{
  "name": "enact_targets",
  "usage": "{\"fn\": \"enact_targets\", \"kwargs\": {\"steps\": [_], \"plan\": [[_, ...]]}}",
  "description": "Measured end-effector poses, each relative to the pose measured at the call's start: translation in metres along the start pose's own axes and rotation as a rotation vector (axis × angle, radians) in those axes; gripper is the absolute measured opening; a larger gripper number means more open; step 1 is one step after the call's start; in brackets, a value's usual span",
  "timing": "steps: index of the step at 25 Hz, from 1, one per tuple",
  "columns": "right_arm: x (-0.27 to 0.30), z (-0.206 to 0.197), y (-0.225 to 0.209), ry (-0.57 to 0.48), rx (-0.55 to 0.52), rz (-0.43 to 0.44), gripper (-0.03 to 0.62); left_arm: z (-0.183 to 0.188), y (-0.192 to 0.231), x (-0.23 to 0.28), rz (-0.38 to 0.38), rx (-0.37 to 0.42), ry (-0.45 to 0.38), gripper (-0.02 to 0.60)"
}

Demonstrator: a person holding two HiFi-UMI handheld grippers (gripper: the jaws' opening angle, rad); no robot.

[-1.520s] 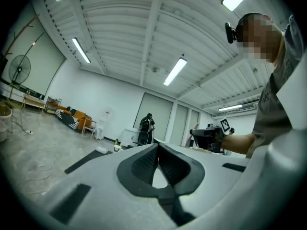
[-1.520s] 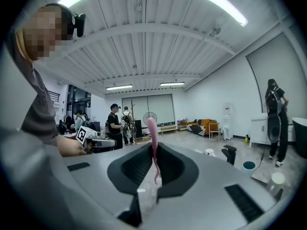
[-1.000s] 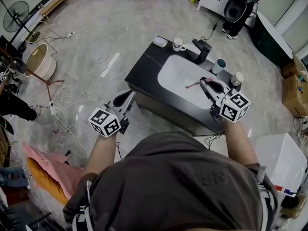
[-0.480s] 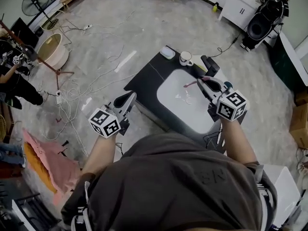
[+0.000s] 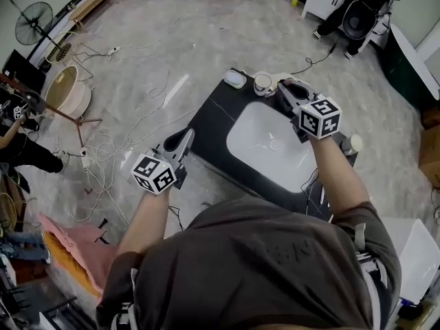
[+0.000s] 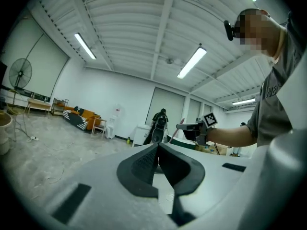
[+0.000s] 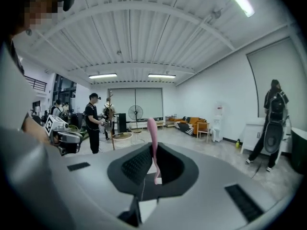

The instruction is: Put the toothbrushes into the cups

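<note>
1. Right gripper [image 5: 283, 88]: fingers clenched on a pink toothbrush [image 7: 153, 138], held over the far edge of the dark surface [image 5: 213, 115], just beside a white cup [image 5: 262, 83].
2. Left gripper [image 5: 183, 139]: fingers pressed together, empty, at the surface's left edge.

From the head view, the right gripper [image 5: 284, 89] is hiding most of the pink toothbrush [image 7: 152, 134]. The person's forearm [image 5: 331, 172] is covering part of the worktop [image 5: 210, 119] and its sink [image 5: 261, 139].

Pink toothbrush [image 7: 153, 145] upright between fingers [image 7: 135, 165]; white cup [image 5: 262, 83] nearby.
</note>
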State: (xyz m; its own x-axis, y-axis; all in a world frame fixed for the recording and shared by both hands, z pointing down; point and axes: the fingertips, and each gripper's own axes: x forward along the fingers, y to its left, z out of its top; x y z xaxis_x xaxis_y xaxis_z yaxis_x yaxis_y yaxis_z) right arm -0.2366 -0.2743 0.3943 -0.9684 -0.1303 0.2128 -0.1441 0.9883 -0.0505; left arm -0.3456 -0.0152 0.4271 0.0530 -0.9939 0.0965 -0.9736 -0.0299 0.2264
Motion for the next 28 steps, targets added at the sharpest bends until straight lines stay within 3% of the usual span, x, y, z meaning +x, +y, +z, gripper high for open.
{"fn": "enact_targets", "kwargs": {"steps": [5, 15, 23, 26, 27, 28], "plan": [[0.053, -0.007, -0.045, 0.045, -0.022, -0.12, 0.02, 0.005, 0.022, 0.036, -0.039, 0.009, -0.005, 0.006], [0.132, -0.103, -0.121, 0.2, 0.04, -0.246, 0.02, -0.026, 0.043, 0.1, -0.071, -0.016, 0.004, 0.006], [0.165, -0.141, -0.118, 0.232, 0.066, -0.231, 0.021, -0.052, 0.043, 0.127, -0.102, -0.048, 0.03, 0.006], [0.17, -0.157, -0.113, 0.289, 0.064, -0.206, 0.023, -0.057, 0.037, 0.129, -0.115, -0.052, 0.037, 0.006], [0.171, -0.161, -0.111, 0.313, 0.061, -0.189, 0.049, -0.058, 0.035, 0.13, -0.117, -0.052, 0.039, 0.006], [0.17, -0.163, -0.109, 0.33, 0.056, -0.17, 0.12, -0.058, 0.033, 0.131, -0.119, -0.052, 0.039, 0.006]]}}
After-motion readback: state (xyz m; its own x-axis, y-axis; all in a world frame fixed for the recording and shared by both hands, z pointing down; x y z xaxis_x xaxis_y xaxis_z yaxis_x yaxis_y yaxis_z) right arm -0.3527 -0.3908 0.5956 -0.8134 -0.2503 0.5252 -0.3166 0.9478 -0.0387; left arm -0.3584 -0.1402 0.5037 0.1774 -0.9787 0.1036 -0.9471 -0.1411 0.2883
